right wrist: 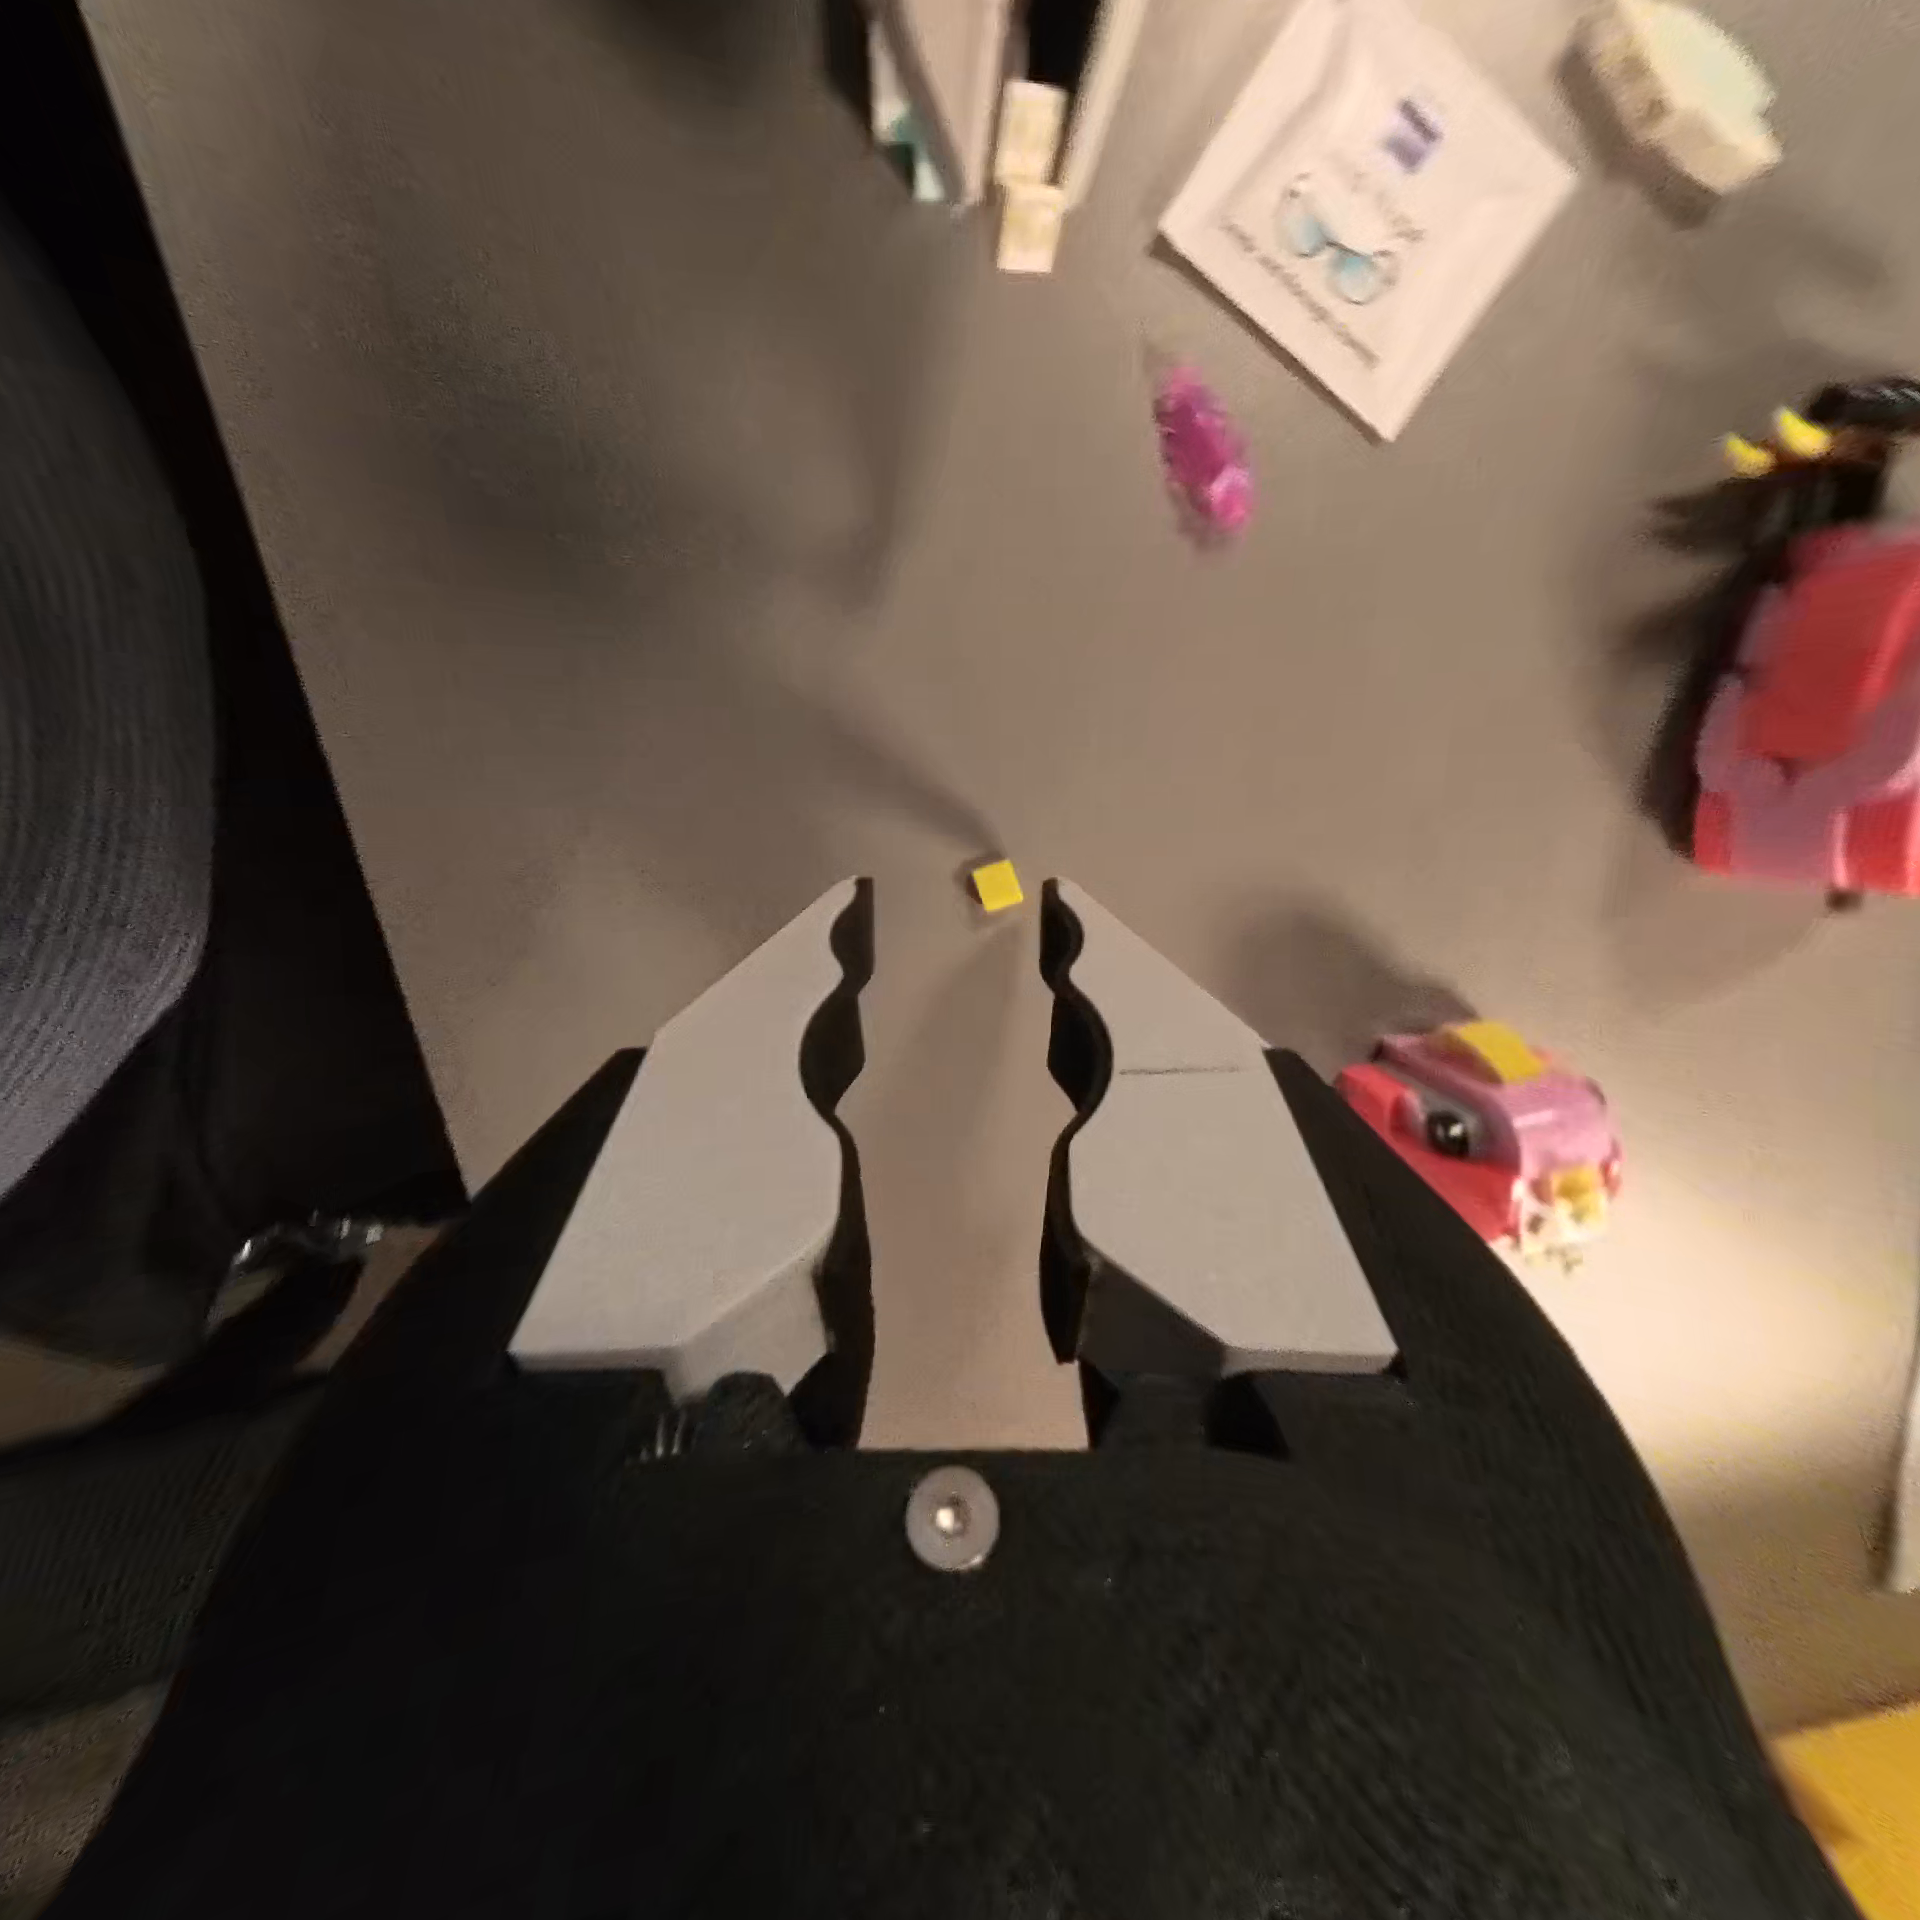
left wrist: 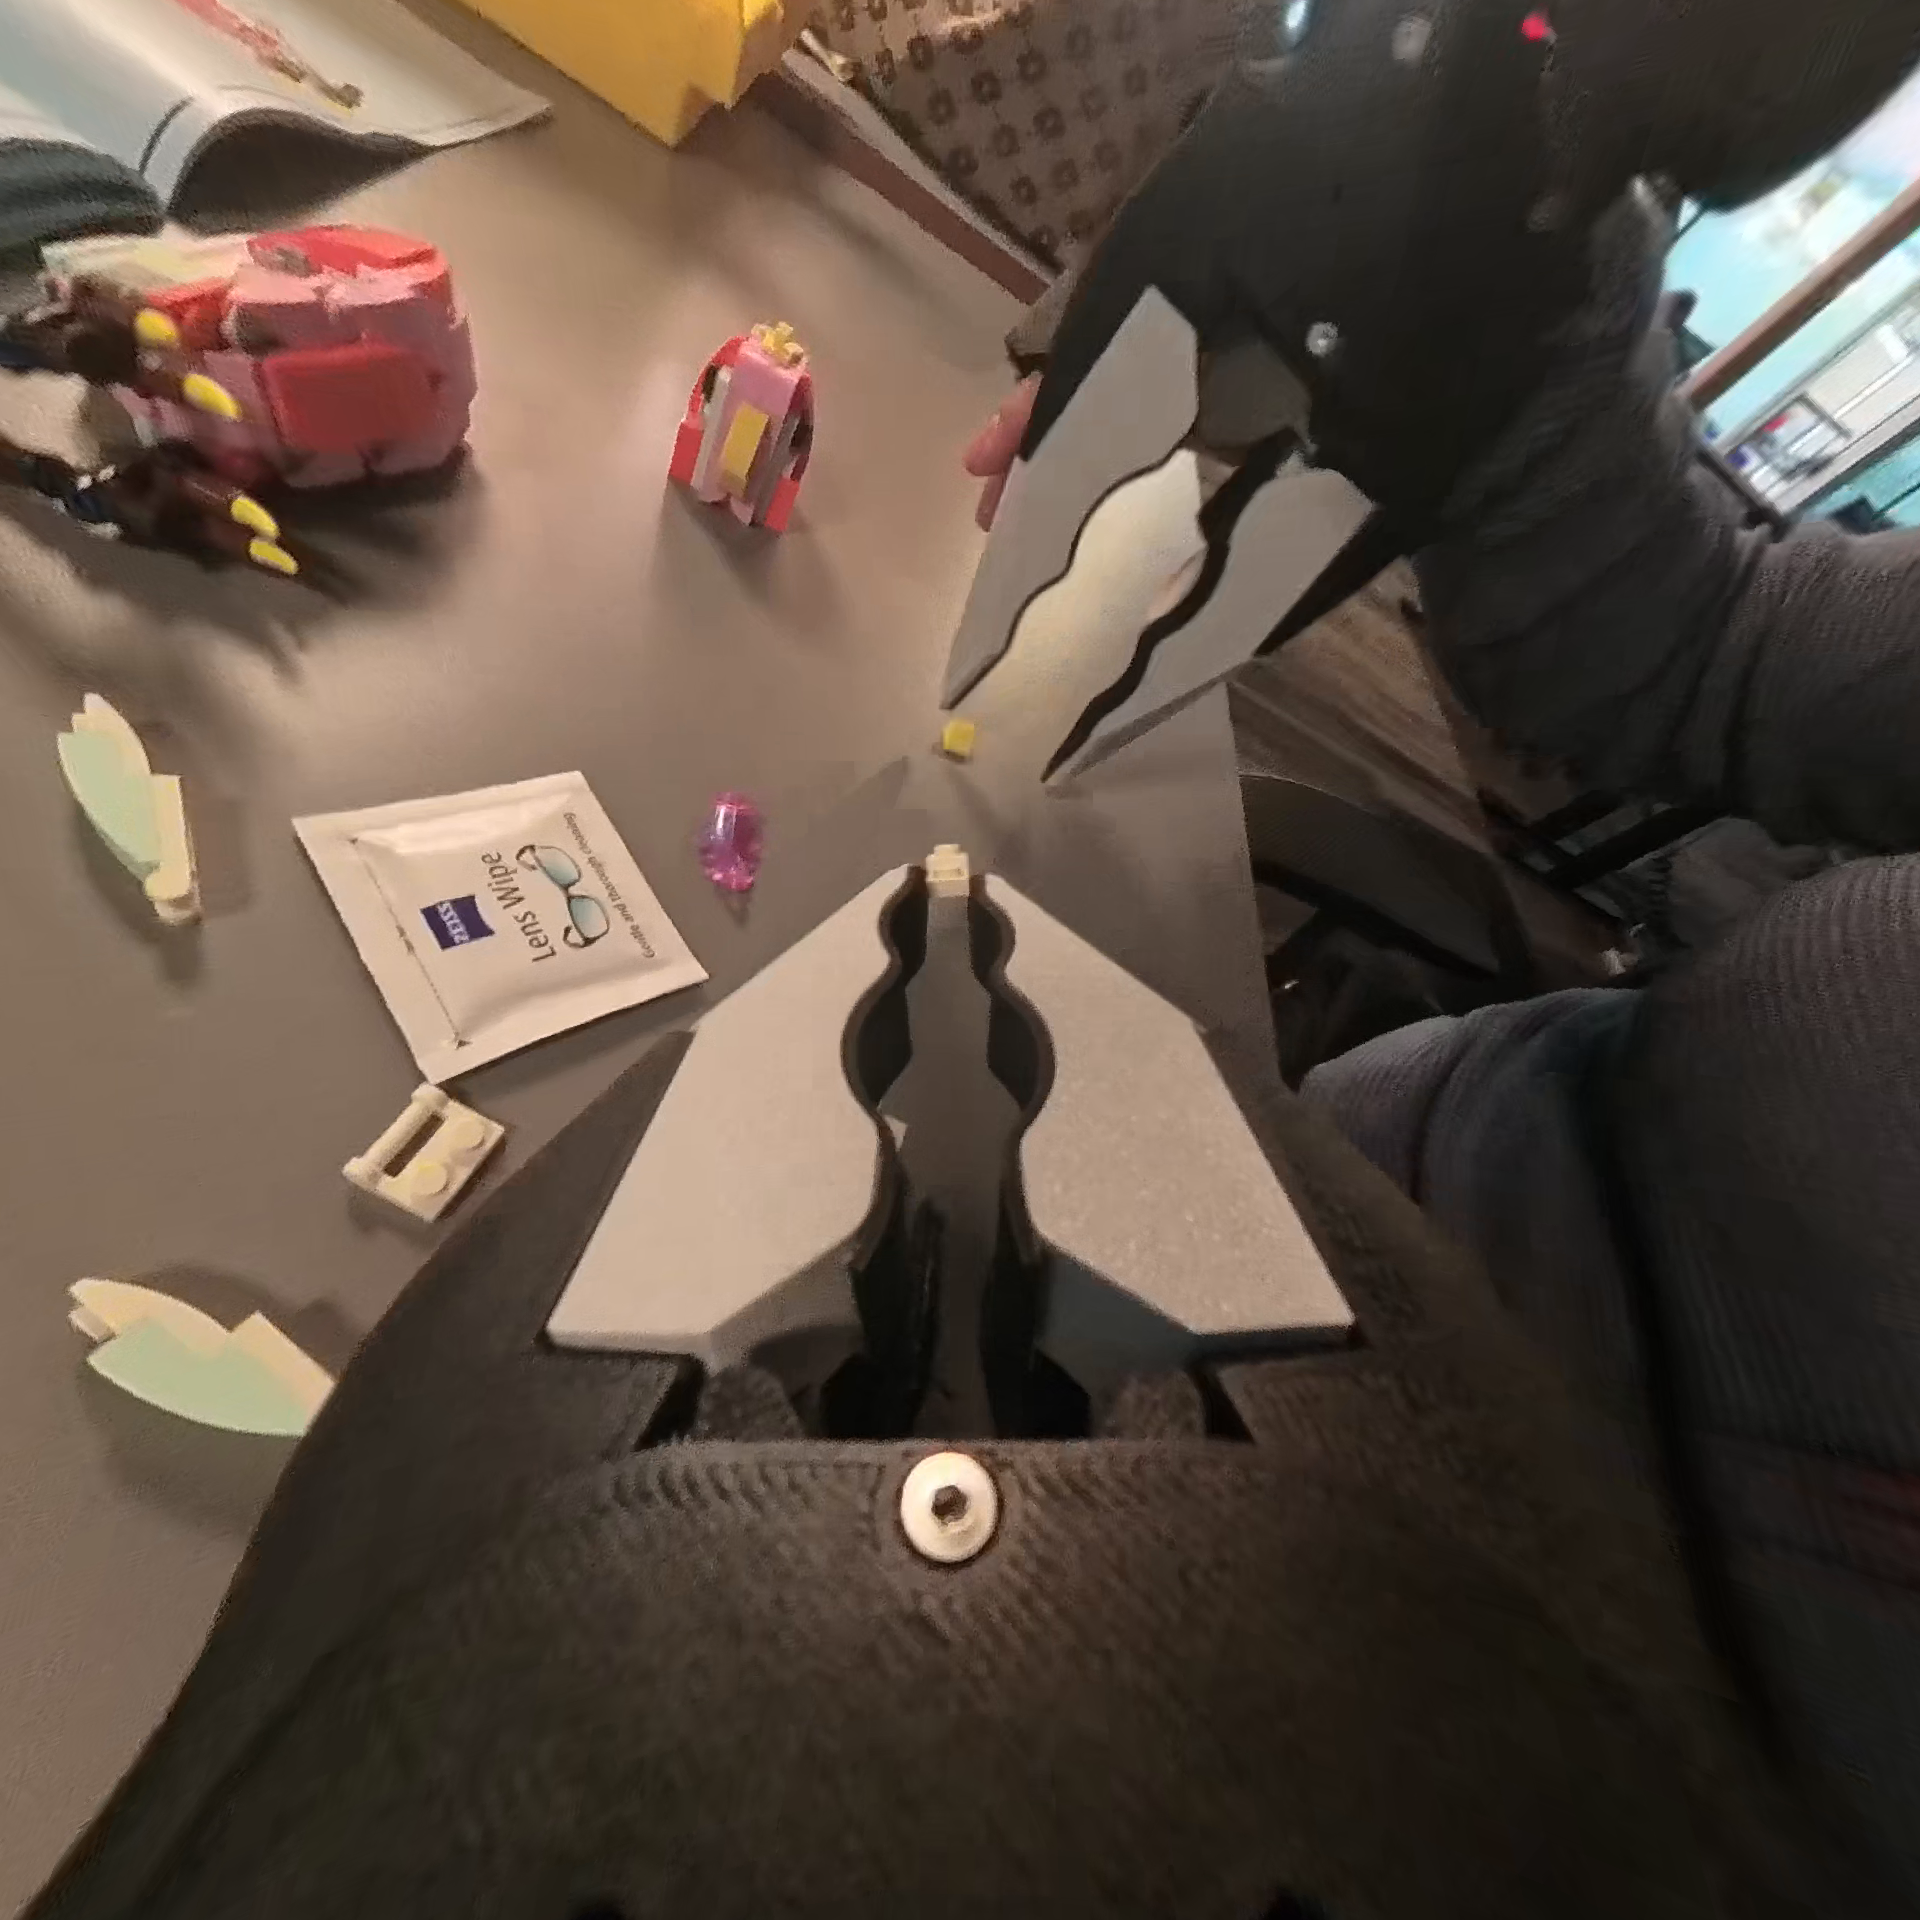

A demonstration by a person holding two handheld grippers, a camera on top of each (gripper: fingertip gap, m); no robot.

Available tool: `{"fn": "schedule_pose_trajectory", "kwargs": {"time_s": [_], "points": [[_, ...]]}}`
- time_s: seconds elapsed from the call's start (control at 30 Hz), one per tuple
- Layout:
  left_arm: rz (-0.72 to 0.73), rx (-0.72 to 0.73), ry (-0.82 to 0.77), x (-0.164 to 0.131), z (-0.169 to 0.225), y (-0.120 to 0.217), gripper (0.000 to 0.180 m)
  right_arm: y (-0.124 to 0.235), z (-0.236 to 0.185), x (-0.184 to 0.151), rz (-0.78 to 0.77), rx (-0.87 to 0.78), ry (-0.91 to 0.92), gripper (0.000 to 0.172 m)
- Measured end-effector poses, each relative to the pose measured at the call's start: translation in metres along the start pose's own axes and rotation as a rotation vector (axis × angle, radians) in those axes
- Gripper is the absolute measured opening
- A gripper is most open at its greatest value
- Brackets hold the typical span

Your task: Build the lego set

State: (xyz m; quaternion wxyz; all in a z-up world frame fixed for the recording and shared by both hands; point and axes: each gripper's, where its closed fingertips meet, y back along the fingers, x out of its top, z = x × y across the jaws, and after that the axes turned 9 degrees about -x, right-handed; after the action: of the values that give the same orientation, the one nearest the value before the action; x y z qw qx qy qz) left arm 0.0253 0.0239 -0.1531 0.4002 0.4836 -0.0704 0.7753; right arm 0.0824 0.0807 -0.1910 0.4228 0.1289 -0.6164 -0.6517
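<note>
right gripper: jaws apart, nothing between the pads; tips hover just short of the yellow tile
yellow tile: flat on the grey table, square, no long axis; sits just ahead of the right tips, off-centre toward the right finger, clear of both pads
left gripper: clenched on a small cream brick, which pokes out past the tips, stud end forward
nearer to tile: right gripper; left gripper faces it from the opposite side, near but apart
around the tile: pink crystal piece beside it, white wipe sachet beyond that, small pink-red brick figure farther off
</note>
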Motion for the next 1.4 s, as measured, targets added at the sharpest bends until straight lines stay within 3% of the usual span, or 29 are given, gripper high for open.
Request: {"fn": "schedule_pose_trajectory", "kwargs": {"time_s": [0.13, 0.27, 0.6, 0.87, 0.97, 1.4], "points": [[-0.019, -0.038, -0.093, 0.001, 0.012, -0.006, 0.006, 0.002, 0.011, -0.006, 0.199, -0.112, -0.069, 0.027], [-0.066, -0.079, -0.13, -0.006, 0.02, -0.012, 0.006, 0.007, 0.009, 0.008, 0.458, -0.071, -0.057, 0.026], [-0.09, -0.118, -0.17, -0.009, 0.028, -0.014, 0.006, -0.006, 0.013, -0.002, 0.447, -0.002, -0.108, 0.007], [-0.017, 0.011, -0.438, 0.007, 0.026, -0.011, 0.006, 0.042, 0.01, 0.073, 0.842, 0.017, -0.215, 0.006], [-0.018, 0.041, -0.495, 0.008, 0.026, -0.012, 0.006, 0.034, 0.004, 0.08, 0.847, 0.008, -0.172, 0.006], [-0.012, 0.027, -0.476, 0.008, 0.025, -0.01, 0.006, 0.039, 0.0, 0.087, 0.977, 0.05, -0.187, 0.006]]}}
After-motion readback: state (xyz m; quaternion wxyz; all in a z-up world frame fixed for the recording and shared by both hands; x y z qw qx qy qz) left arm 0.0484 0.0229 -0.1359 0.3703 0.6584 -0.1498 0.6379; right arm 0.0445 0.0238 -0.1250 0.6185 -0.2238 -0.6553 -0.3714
